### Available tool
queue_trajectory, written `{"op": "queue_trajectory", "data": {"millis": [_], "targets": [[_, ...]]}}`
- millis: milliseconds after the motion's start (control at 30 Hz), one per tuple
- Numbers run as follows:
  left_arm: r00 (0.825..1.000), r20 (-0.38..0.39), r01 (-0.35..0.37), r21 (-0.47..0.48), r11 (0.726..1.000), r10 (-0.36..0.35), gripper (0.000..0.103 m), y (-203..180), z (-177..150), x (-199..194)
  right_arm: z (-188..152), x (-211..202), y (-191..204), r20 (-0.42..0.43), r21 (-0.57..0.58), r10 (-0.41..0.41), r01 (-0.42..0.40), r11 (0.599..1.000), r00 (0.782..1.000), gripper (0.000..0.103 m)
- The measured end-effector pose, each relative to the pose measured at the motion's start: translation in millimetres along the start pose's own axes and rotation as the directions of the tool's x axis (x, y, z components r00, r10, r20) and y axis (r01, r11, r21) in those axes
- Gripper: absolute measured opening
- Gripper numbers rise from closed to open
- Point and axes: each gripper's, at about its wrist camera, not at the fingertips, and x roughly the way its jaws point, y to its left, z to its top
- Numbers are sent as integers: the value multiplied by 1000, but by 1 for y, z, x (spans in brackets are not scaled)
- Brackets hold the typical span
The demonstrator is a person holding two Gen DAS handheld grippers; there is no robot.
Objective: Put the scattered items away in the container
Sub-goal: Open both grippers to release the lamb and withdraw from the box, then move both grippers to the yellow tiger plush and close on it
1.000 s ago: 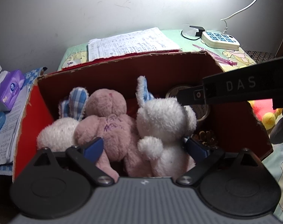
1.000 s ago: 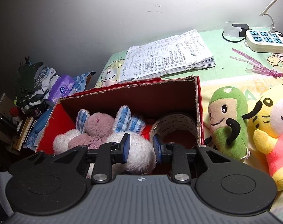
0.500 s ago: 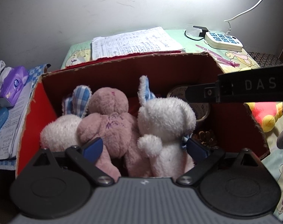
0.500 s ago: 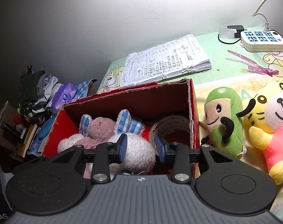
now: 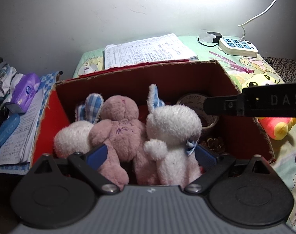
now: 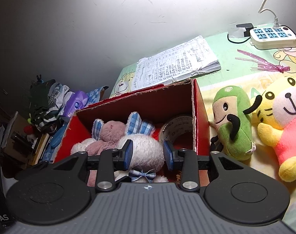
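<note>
Three plush toys stand packed between the left gripper's [image 5: 151,153] fingers in its view: a pink toy [image 5: 120,124], a white rabbit [image 5: 173,128] with a checked bow, and a second white one [image 5: 74,136] beyond the left finger. The fingers are spread wide and grip nothing; they flank the pink toy and the rabbit, I judge after setting them upright so they take less room in the box [image 5: 243,120]. Past the right finger, a tape roll [image 5: 198,101] leans in the box's far corner, with a pinecone-like thing [image 5: 214,143] in front of it. The right gripper's arm crosses above that corner.

In the right view, the right gripper [image 6: 147,154] hangs over the box's near edge, its fingers apart by roughly the rabbit's head, which sits just beyond them; whether the pads touch the fur I cannot tell. Right of these fingers, outside the box on the worktop [image 6: 226,78], a green toy [image 6: 233,120] and a yellow toy [image 6: 284,117] lie side by side, touching, not yet tidied. The green one lies nearer, so it is probably next.
</note>
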Motion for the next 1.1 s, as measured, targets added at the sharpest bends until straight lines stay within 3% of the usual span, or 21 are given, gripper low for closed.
{"op": "queue_trajectory", "data": {"millis": [767, 933, 1100], "targets": [[992, 62, -106, -52, 993, 109, 96, -58, 8, -36, 2, -56, -55, 29, 4, 132, -132, 991, 991, 41], [993, 85, -84, -42, 996, 88, 91, -83, 13, -43, 2, -75, -85, 56, 43, 136, -138, 989, 989, 41], [993, 116, -8, -9, 1000, 9, 90, -120, 21, -47, 4, -94, -127, 89, 106, 100, -109, 988, 991, 41]]}}
